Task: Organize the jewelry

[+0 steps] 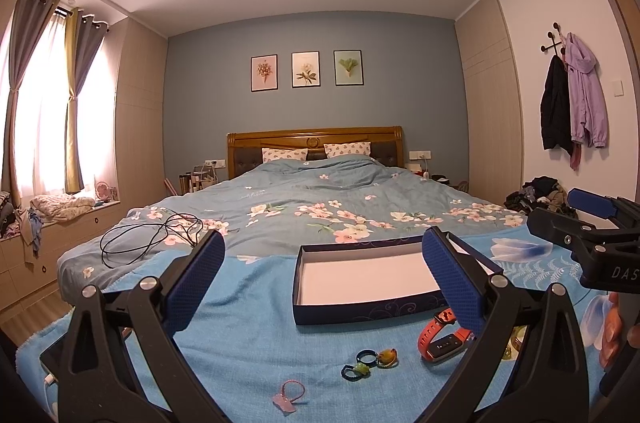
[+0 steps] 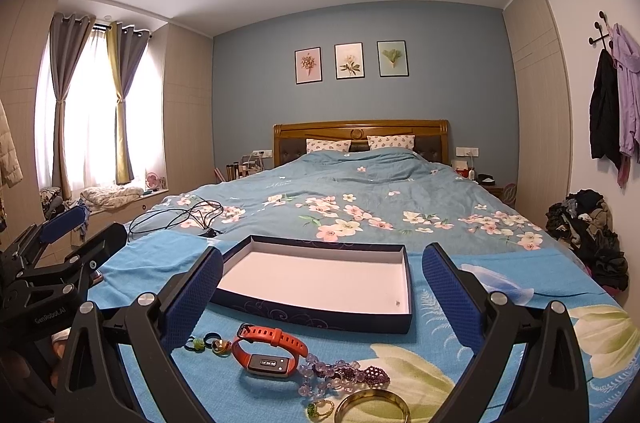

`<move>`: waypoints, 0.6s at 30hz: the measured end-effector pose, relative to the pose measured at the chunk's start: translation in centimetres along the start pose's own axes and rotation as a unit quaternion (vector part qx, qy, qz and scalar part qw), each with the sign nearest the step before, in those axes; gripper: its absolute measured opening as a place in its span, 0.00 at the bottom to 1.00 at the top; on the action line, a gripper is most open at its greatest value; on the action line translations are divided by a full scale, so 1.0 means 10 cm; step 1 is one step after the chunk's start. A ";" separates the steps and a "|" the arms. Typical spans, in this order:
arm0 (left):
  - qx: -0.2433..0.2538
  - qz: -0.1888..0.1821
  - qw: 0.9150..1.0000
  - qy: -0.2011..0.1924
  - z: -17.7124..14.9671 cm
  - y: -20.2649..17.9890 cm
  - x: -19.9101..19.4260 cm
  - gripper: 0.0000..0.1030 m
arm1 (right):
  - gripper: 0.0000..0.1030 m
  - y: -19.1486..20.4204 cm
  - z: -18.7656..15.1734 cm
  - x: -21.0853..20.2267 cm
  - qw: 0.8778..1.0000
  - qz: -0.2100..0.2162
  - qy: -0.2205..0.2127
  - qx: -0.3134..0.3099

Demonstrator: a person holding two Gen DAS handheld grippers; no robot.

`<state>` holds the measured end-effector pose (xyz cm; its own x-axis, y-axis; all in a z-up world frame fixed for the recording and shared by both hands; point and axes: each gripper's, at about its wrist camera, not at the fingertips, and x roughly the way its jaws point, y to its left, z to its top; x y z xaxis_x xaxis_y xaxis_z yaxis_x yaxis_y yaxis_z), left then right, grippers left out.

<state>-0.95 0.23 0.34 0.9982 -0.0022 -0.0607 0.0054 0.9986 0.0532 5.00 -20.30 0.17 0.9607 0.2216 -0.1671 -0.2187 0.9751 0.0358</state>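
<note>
An empty dark blue box (image 1: pixel 362 309) (image 2: pixel 320 319) with a white floor lies on a blue towel on the bed. In front of it lie an orange fitness band (image 1: pixel 440 337) (image 2: pixel 272 351), small rings (image 1: pixel 370 361) (image 2: pixel 208 342), a pink cord charm (image 1: pixel 288 397), purple bead bracelets (image 2: pixel 340 375), a gold bangle (image 2: pixel 372 407) and a green ring (image 2: pixel 320 409). My left gripper (image 1: pixel 324 279) is open above the rings. My right gripper (image 2: pixel 322 287) is open above the band and beads. Neither holds anything.
A black cable (image 1: pixel 152 239) (image 2: pixel 180 215) lies on the floral duvet at the left. A phone (image 1: pixel 54 357) sits at the towel's left corner. Clothes are piled on the floor at the right (image 2: pixel 588 235). The window bench (image 1: pixel 60 207) holds bedding.
</note>
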 end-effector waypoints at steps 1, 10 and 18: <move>0.000 0.000 1.000 0.000 0.00 0.00 0.00 0.94 | 0.93 0.00 0.00 0.00 1.000 0.000 0.000 0.000; 0.001 -0.003 1.000 0.004 0.00 -0.02 -0.01 0.94 | 0.93 0.02 0.00 0.01 1.000 0.001 0.003 0.001; 0.003 -0.006 1.000 0.009 -0.02 -0.02 0.00 0.94 | 0.93 -0.01 -0.02 0.02 1.000 0.004 0.007 0.005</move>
<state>-0.93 0.06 0.16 0.9968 -0.0139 -0.0789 0.0186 0.9981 0.0587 5.18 -20.33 -0.02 0.9567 0.2286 -0.1801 -0.2237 0.9735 0.0471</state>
